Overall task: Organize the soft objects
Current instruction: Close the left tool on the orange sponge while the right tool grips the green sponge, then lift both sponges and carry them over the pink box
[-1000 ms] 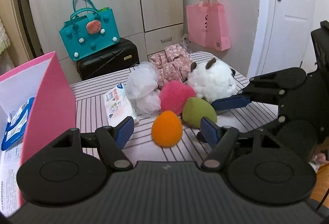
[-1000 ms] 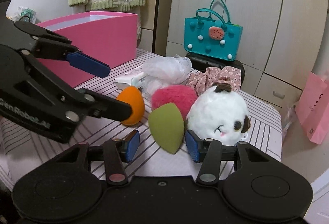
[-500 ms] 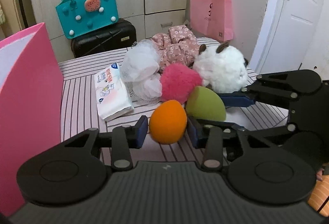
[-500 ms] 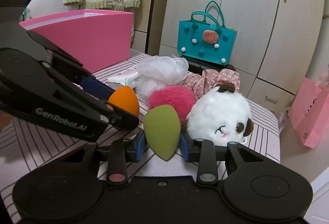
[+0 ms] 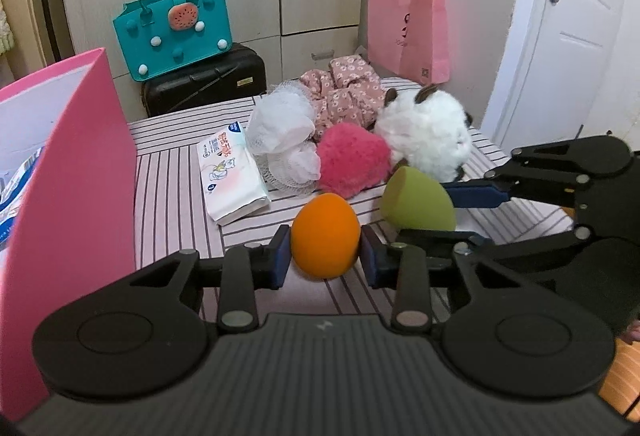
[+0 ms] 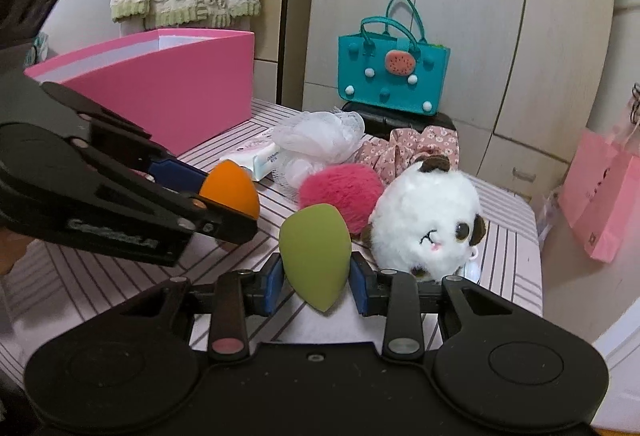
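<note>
The pink box (image 5: pixel 68 163) stands at the surface's left edge, left of both claws, its open top above them. The left claw (image 5: pixel 325 256) pinches the orange sponge (image 5: pixel 325 236) across its width, nearer the box. To its right, the right claw (image 6: pixel 316 278) pinches the green sponge (image 6: pixel 316 256), its long axis upright, tip down. Both sponges probably hang clear of the striped surface (image 5: pixel 168 203), though contact is hard to judge.
</note>
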### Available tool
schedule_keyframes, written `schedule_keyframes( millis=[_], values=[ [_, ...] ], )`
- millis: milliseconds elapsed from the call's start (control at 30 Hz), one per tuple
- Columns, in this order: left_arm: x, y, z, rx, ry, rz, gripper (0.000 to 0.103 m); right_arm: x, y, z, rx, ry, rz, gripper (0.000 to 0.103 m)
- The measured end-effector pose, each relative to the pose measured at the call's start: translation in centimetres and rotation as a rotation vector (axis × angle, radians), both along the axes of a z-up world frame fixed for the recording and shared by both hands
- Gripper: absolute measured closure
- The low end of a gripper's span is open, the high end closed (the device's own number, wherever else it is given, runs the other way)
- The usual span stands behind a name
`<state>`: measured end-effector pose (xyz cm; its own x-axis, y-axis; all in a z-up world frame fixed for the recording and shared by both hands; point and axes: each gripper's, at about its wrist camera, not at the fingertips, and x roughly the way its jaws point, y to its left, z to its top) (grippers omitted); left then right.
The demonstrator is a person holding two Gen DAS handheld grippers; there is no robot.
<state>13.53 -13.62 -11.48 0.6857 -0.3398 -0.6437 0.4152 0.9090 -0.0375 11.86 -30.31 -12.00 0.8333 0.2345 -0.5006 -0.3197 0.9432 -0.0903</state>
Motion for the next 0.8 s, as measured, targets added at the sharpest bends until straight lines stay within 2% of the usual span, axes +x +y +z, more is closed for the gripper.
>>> schedule_keyframes(
  millis=[233,500,800],
  values=[
    [-2.1,0.9,1.4,-0.020,0.057,-0.046,0.069,-0.7,0.0,1.0,0.081,0.072,-0.001,0.064],
    [-3.3,2.4,1.8,-0.098,0.283,-0.112,0.069,-2.3,0.7,2.6,0.122,0.166,-0.005,0.064],
    [-6.1,4.4,3.6,-0.076,0.308,-0.123,0.069,-4.4,2.2,4.5,0.109,0.263,0.018,0.063]
  ],
)
